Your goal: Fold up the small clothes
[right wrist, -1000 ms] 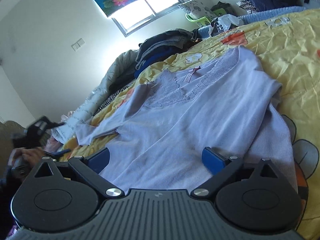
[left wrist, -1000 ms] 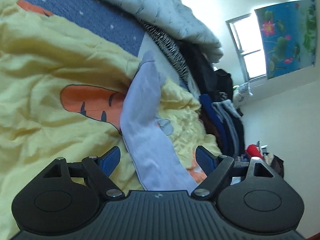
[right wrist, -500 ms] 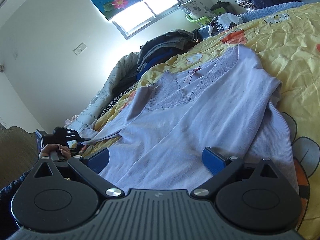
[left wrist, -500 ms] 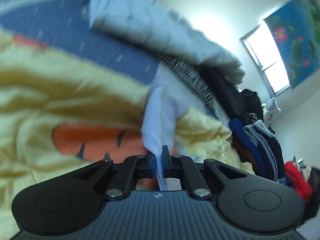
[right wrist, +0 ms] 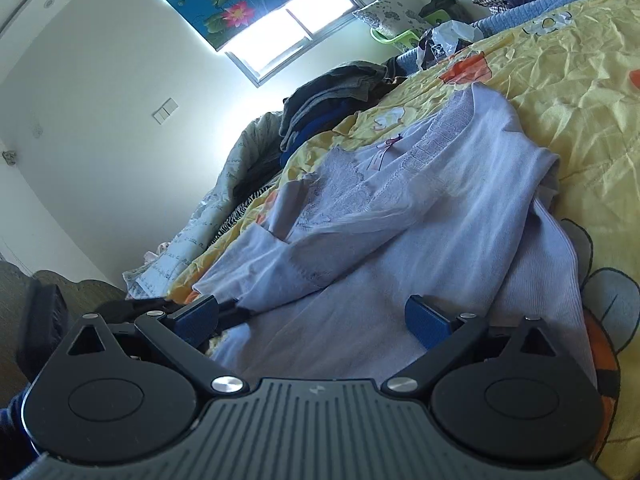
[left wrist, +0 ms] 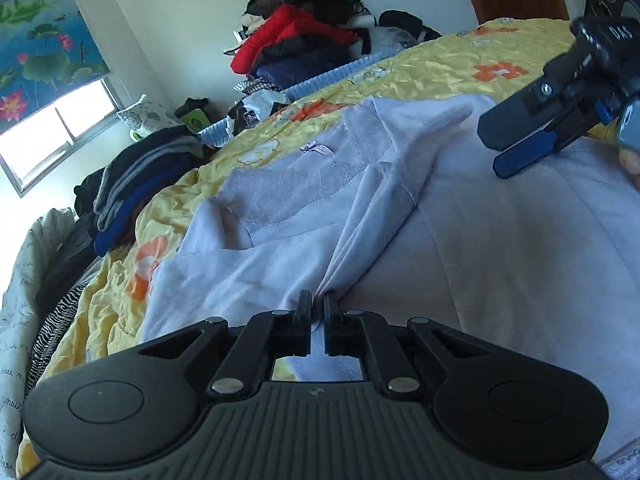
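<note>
A pale lilac long-sleeved top (left wrist: pixel 500 240) with a lace neckline lies on a yellow bedspread (left wrist: pixel 440 64). My left gripper (left wrist: pixel 317 312) is shut on the end of the top's sleeve (left wrist: pixel 384 208), which now lies drawn across the body of the top. My right gripper (right wrist: pixel 316 316) is open and empty, low over the top's lower part (right wrist: pixel 360 320). The right gripper also shows in the left wrist view (left wrist: pixel 532 140), hovering above the top at the right. The sleeve crosses the top in the right wrist view (right wrist: pixel 320 240).
A stack of dark folded clothes (left wrist: pixel 136 176) and a pale quilt (left wrist: pixel 24 280) lie along the bed's left side. A heap of red and dark jackets (left wrist: pixel 296 40) stands beyond the bed. A window (right wrist: pixel 288 40) is behind.
My left gripper shut on the sleeve end, then swung it over onto the top's body. The right gripper stayed open and almost still over the top.
</note>
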The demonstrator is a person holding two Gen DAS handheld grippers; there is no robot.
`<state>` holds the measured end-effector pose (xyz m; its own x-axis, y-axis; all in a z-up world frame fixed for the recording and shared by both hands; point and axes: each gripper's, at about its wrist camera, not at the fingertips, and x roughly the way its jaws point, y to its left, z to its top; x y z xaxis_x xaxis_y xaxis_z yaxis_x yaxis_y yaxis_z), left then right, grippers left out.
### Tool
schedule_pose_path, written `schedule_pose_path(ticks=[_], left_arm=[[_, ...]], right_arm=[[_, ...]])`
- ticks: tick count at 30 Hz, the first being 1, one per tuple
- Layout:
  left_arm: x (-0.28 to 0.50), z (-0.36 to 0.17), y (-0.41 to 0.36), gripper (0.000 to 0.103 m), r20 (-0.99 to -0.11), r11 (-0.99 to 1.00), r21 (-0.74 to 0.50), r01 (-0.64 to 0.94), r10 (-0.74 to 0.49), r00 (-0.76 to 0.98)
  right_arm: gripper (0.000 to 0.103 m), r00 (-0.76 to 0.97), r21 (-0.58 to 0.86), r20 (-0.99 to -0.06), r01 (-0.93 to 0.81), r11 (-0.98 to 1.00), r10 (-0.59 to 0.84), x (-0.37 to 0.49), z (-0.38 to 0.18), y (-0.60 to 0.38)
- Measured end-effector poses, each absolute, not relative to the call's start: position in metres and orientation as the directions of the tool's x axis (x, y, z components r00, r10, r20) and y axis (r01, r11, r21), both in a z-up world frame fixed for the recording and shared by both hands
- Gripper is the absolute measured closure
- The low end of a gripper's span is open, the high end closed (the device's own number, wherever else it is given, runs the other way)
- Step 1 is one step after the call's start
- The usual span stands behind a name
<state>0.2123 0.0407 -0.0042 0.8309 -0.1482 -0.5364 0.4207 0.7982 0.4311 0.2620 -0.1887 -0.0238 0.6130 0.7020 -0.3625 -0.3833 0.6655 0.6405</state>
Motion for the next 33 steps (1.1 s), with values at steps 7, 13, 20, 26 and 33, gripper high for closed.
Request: schedule_pose_path(ticks=[7,13,20,26,33], left_arm=[[0.208,-0.003,0.044,0.097,-0.522,0.803,0.443,0.399,-0.130,0.843],[0.207,-0.004,0.045,0.097,-0.517,0.810,0.433,0.396,-0.137,0.845],[0.209,-0.002,0.048,0.097,-0.517,0.820,0.412,0.398,-0.150,0.843],[0.208,0.001,0.050,0.097,-0.516,0.832,0.391,0.393,-0.155,0.842],[0.208,0.001,0.052,0.097,-0.518,0.839,0.380,0.388,-0.154,0.841]], right_arm=[[0.000,0.564,0.794,-0.354,-0.240,0.559,0.746,0.279,-0.020,-0.204],[0.008,0.548,0.971,-0.204,0.220,0.095,0.811,0.312,-0.055,-0.248],[0.014,0.454,0.930,-0.318,0.318,0.182,0.832,0.309,-0.055,-0.225],[0.023,0.485,0.900,-0.403,0.364,0.240,0.776,0.324,-0.046,-0.208],[0.081,0.490,0.851,-0.507,0.413,0.323,0.709,0.324,-0.054,-0.205]])
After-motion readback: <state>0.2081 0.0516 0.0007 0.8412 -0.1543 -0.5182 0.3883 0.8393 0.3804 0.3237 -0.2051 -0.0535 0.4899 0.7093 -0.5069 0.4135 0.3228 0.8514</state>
